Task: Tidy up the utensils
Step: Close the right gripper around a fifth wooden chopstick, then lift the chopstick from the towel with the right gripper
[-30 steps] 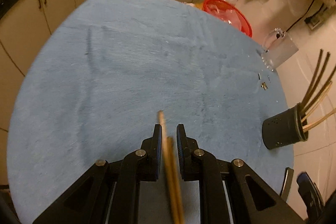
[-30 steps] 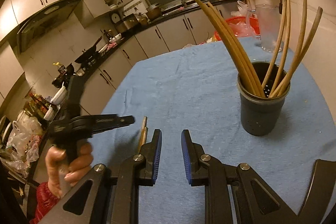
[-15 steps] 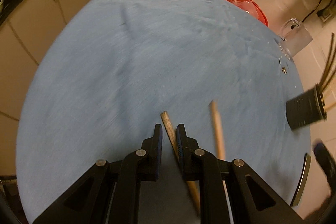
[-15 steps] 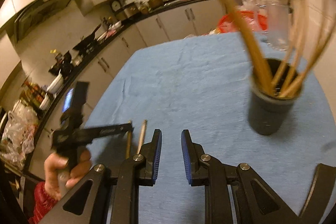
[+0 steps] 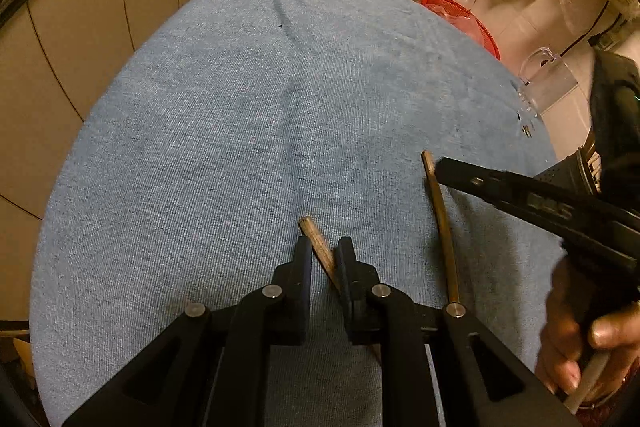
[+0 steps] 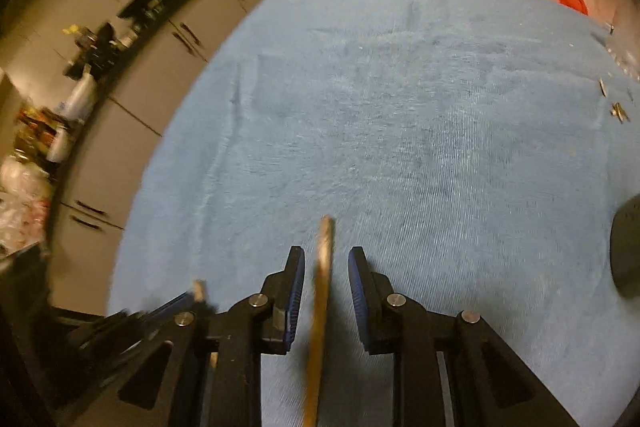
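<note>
Swung off holder onto second chopstick [image 6: 323, 267]: right gripper [image 6: 322, 287] jaws just opening, straddling it, no grip. Left gripper [image 5: 323, 259] clamps first chopstick [image 5: 316, 239]. Both still outside holder [image 6: 628, 247] on counter [image 5: 240, 131].

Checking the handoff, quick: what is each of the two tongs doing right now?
Left tongs: shut on a wooden chopstick.
Right tongs: open, just been opening; the second chopstick lies between them, pads not touching.
</note>
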Motion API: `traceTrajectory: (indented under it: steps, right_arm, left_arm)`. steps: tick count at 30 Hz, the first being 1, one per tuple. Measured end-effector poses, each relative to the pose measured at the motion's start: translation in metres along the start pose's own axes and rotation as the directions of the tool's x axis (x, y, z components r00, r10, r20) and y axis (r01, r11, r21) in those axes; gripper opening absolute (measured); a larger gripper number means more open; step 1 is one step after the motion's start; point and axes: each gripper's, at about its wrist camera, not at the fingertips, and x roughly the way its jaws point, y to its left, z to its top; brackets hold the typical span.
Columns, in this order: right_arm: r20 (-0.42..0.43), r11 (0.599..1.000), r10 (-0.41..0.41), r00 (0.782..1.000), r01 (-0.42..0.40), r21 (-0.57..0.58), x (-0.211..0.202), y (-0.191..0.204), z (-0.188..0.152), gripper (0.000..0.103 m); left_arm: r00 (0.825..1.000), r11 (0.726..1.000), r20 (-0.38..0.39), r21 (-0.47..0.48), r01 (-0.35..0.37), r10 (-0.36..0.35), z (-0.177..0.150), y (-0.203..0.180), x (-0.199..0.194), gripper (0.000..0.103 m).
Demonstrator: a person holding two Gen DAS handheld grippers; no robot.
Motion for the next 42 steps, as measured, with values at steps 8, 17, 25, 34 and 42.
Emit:
traceTrajectory:
  steps: [8,17,25,34,42]
  right_arm:
    - [0.016,0.994,-0.067,0.998,0.069,-0.087,0.013,0.016,0.001,0.009]
    - [0.188,0.998,0.061,0.980,-0.058,-0.021,-0.057,-0.010,-0.019,0.008]
    - [0.427,0.992,0.124,0.896,-0.110,-0.056,-0.157,-0.011,-0.041,0.008]
    - [0.601,0.989,0.135,0.788,-0.070,-0.130,-0.228,0.004,-0.065,0.008]
    - [0.361,0.993,0.118,0.925,-0.113,-0.035,-0.159,-0.018,-0.041,0.039]
  left_arm:
    - [0.999,0.998,0.012,0.039,-0.042,0.041,-0.003,-0.005,-0.004,0.012]
    - [0.999,0.998,0.045,0.069,0.014,-0.018,0.007,-0.023,-0.019,0.007]
    - [0.983,0.995,0.174,0.090,0.038,-0.053,0.018,-0.039,-0.084,0.006]
    - [0.956,0.985,0.283,0.167,0.034,-0.081,0.013,-0.060,-0.139,0.006]
    - [0.998,0.994,0.064,0.103,-0.031,0.024,0.013,-0.042,-0.072,0.015]
